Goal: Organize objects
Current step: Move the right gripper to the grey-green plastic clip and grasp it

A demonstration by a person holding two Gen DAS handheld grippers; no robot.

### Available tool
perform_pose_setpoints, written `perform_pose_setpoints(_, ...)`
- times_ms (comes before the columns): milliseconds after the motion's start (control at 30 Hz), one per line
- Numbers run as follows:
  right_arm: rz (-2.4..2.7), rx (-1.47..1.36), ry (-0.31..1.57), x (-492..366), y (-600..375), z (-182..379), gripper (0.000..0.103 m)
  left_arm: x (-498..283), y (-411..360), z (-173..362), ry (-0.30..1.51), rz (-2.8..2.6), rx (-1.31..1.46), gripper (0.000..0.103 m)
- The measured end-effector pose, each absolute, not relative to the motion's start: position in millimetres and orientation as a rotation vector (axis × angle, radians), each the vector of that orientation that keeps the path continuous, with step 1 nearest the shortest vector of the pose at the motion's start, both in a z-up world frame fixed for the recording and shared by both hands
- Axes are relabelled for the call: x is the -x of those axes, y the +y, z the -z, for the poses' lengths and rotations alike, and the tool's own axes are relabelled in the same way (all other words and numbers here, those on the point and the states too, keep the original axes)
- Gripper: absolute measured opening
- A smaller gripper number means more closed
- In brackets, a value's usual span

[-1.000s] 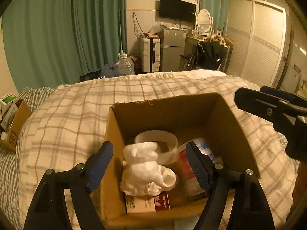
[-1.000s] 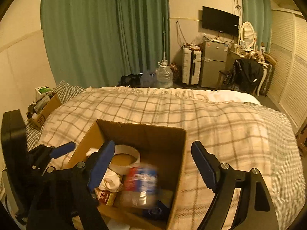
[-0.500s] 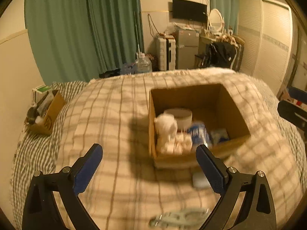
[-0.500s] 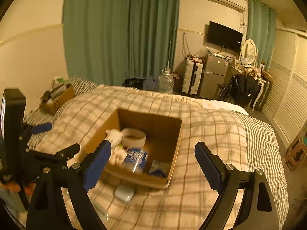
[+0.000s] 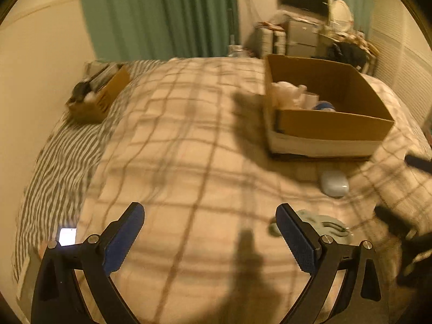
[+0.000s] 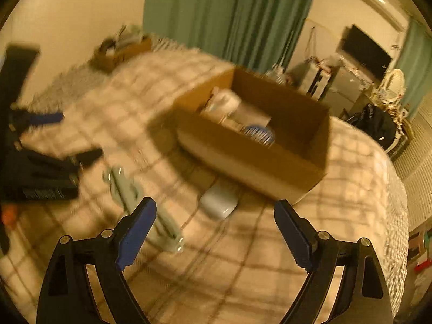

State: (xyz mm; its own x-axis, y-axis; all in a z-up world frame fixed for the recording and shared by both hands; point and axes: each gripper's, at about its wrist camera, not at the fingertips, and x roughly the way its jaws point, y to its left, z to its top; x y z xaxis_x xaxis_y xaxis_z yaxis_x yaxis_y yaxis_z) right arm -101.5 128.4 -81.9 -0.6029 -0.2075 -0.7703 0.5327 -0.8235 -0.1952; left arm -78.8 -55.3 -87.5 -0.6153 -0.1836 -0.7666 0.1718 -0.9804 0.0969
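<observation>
So, going left to right across the bed point(image 5: 189, 140):

- One small cardboard box point(image 5: 100, 97) full of odds and ends sits far left by the wall, well apart from everything else.
- Left tool point(image 5: 210, 235): both blue pads spread wide, nothing between them, just plaid blanket underneath.
- One pale green clip-like thing point(image 6: 140, 202) lies flat on the blanket, just beside the left tool's right finger. In the right wrist view its near end is behind the right tool's left pad.
- One white rounded case point(image 5: 334, 184) lies on the blanket just in front of the big box, close to its near wall.
- One big open cardboard box point(image 5: 334, 124) sits toward the right. Inside I count one white crumpled lump point(image 5: 286, 94) at the left end and one blue-and-white item point(image 6: 259, 133) near the middle; anything else in there is too blurry to count.
- Right tool point(image 6: 214, 225): pads wide apart too, holding nothing, with the white case just ahead of the gap.
</observation>
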Motion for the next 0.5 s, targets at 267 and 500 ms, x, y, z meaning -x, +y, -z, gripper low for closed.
perform_pose_setpoints(267,2.241,-1.181,0.802,91.5,96.0,127.5,0.089,71.8,-65.9,100.4,-0.003,2.646,-1.314,0.1)
perform_pose_setpoints(500,2.198,-1.203,0.832,104.3,71.4,142.5,0.083,76.7,-78.8,109.9,0.095,2.639,-1.364,0.1)
